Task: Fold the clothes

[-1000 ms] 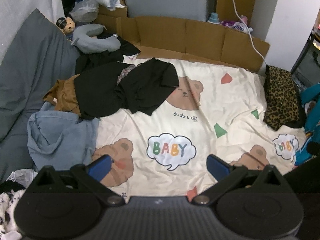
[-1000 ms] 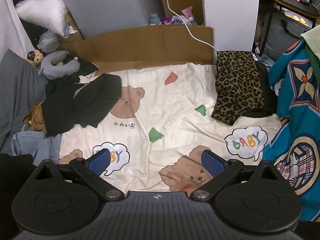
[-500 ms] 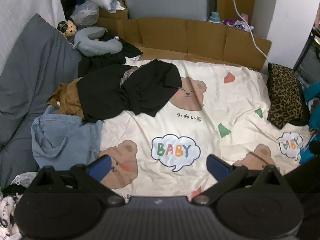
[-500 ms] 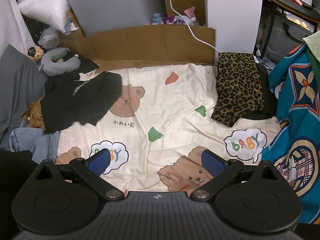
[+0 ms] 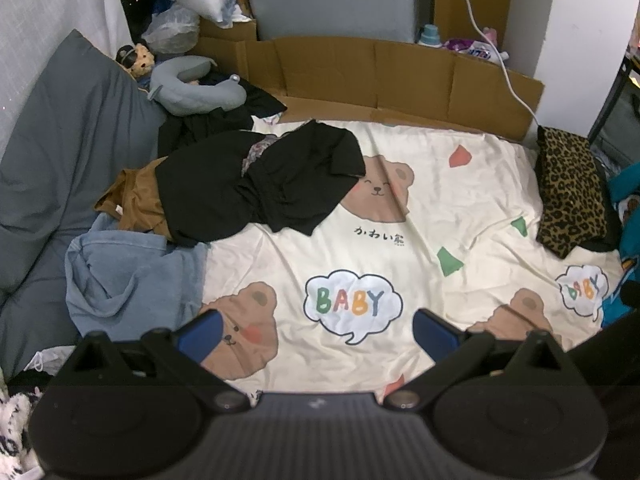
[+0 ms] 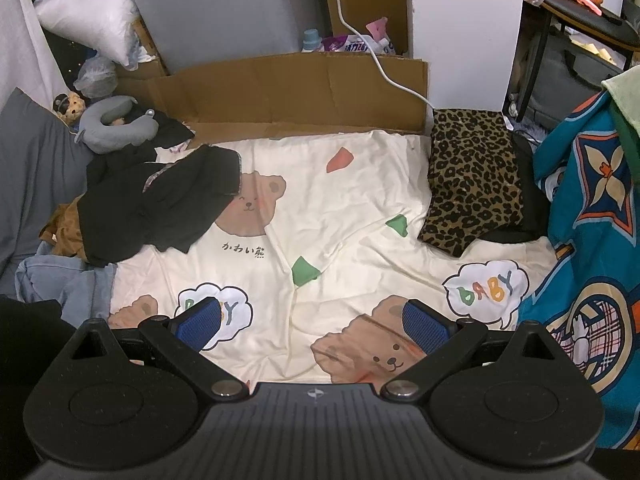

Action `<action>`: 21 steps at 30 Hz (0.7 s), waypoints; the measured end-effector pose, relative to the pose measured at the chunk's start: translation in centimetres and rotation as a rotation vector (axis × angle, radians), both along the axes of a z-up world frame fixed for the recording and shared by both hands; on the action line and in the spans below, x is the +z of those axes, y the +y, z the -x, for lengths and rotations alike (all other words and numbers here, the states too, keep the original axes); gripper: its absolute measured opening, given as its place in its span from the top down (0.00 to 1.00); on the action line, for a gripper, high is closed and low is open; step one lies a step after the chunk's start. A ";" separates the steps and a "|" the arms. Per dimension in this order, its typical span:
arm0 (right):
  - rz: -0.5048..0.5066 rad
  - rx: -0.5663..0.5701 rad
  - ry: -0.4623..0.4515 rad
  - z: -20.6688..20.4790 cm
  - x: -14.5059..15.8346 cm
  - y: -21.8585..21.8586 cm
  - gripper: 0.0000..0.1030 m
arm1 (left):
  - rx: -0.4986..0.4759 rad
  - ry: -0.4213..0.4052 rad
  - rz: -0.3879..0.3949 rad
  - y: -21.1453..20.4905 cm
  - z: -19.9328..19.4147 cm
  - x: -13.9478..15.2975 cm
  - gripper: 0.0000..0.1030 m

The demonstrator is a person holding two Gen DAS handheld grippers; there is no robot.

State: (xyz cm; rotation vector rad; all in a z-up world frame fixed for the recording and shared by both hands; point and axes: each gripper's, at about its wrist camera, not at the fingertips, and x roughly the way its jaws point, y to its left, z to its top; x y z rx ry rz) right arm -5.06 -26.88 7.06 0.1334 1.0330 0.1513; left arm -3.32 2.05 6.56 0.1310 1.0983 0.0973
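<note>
Nearest, the left gripper [image 5: 316,330] and right gripper [image 6: 316,326] were held wide apart and empty above the bear-print sheet [image 5: 400,248], so a garment was judged yet to be picked (no containers were seen), the next reach being owed to the black garment [image 5: 260,184] heaped far left.

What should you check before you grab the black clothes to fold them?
1. Left gripper open and holding nothing: ok.
2. Right gripper open and holding nothing: ok.
3. Black garment in plain sight: ok.
4. Nothing lying on top of it: ok.
5. Free of the brown garment beneath: not ok, they overlap.
6. Bare bear sheet to fold on: ok.
</note>
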 end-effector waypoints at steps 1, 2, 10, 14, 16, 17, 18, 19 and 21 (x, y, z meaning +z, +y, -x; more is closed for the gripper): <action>0.001 -0.001 0.000 0.0 0.0 0.0 0.03 | 0.000 0.000 -0.001 0.0 0.0 0.0 0.01; 0.001 -0.001 -0.001 0.0 0.0 -0.1 0.03 | -0.001 0.001 -0.001 0.0 0.0 0.0 0.01; -0.008 -0.008 0.004 0.0 -0.2 -0.2 0.03 | -0.005 0.004 -0.007 0.0 -0.3 0.1 0.01; -0.008 -0.010 0.005 0.0 -0.3 -0.3 0.03 | -0.003 0.004 -0.008 -0.2 -0.3 0.0 0.01; -0.005 -0.009 0.004 0.0 -0.3 -0.2 0.03 | -0.002 0.005 -0.007 -0.3 -0.2 0.0 0.01; -0.004 -0.008 0.004 0.0 -0.3 -0.2 0.03 | -0.002 0.005 -0.007 -0.2 -0.2 0.0 0.01; -0.003 -0.009 0.004 0.0 -0.3 -0.2 0.03 | -0.002 0.005 -0.008 -0.2 -0.2 0.0 0.01; -0.003 -0.009 0.004 0.0 -0.2 -0.2 0.03 | -0.002 0.005 -0.008 -0.2 -0.2 0.0 0.01; -0.004 -0.010 0.005 0.0 -0.2 -0.1 0.03 | -0.002 0.005 -0.008 -0.2 -0.2 0.0 0.01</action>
